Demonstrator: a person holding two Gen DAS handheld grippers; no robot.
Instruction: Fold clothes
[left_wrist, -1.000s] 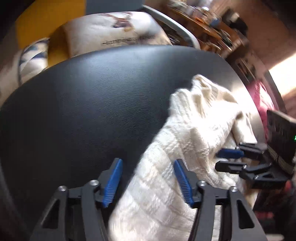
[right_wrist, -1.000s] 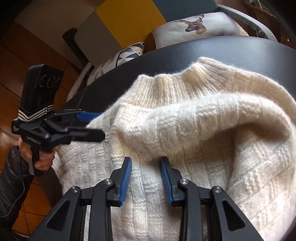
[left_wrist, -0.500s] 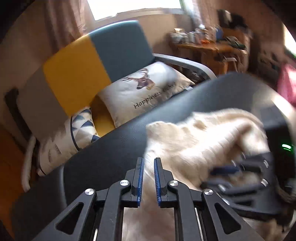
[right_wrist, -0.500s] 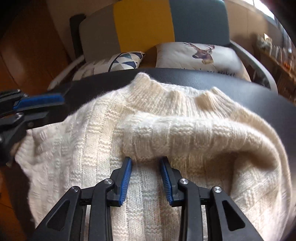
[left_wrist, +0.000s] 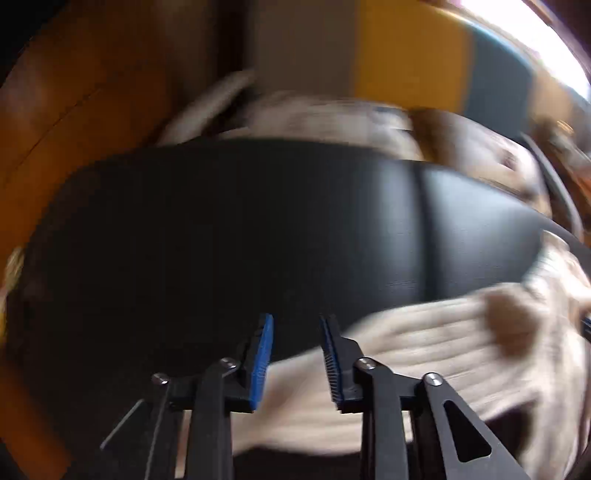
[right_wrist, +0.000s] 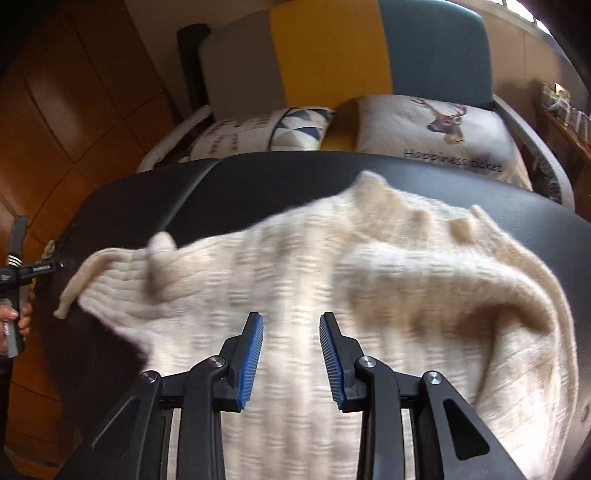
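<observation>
Cream sweater (right_wrist: 369, 295) across black table (right_wrist: 258, 177), far edge bare (both grippers' jaws parted, empty).

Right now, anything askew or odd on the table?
The sweater lies bunched, not flat: a thick fold humps across its right side, and its left corner is stretched to a point toward the table edge. Both grippers, left and right, are open, holding nothing. No damage visible.
</observation>
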